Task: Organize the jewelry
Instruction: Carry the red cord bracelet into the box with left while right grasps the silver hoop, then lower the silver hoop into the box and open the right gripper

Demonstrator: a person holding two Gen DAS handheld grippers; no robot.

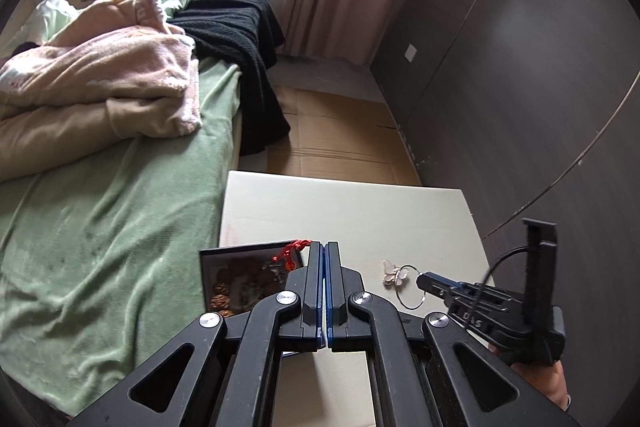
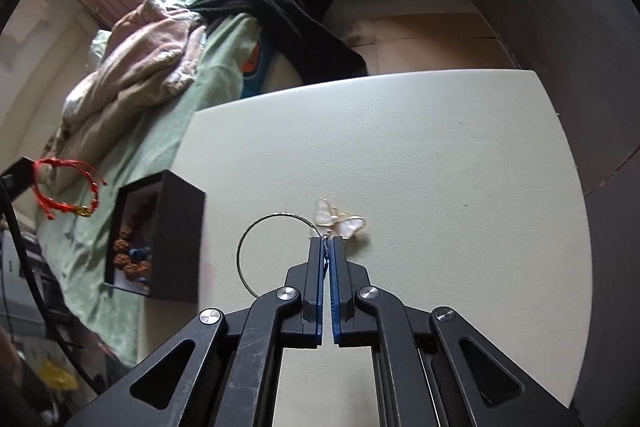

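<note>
While both grippers hang over the pale table [image 2: 400, 131], each is clamped on something thin. The left gripper [image 1: 324, 247] has its jaws closed on a red cord bracelet [image 2: 68, 187], which dangles with a small gold charm beside the black jewelry box [image 2: 160, 239], not in it yet. The right gripper [image 2: 328, 243] has shut on the thin wire hoop [image 2: 256, 251] of a butterfly earring [image 2: 340, 221], whose pearly wings seem to touch the tabletop.

My worry is the hoop: it is a slim wire caught right at the pad tips, so a twist or a jolt could let it slide out or bend. The butterfly may also drag if the gripper travels low. The bracelet hangs loose from a small pinch and could catch on the box's wall, nudging the box, which sits close to the table's edge by the green bedspread [image 1: 100, 227]. Beaded pieces already lie inside.

Small pale letters are moulded on the right gripper's body in the left view, but I can't read them surely.
</note>
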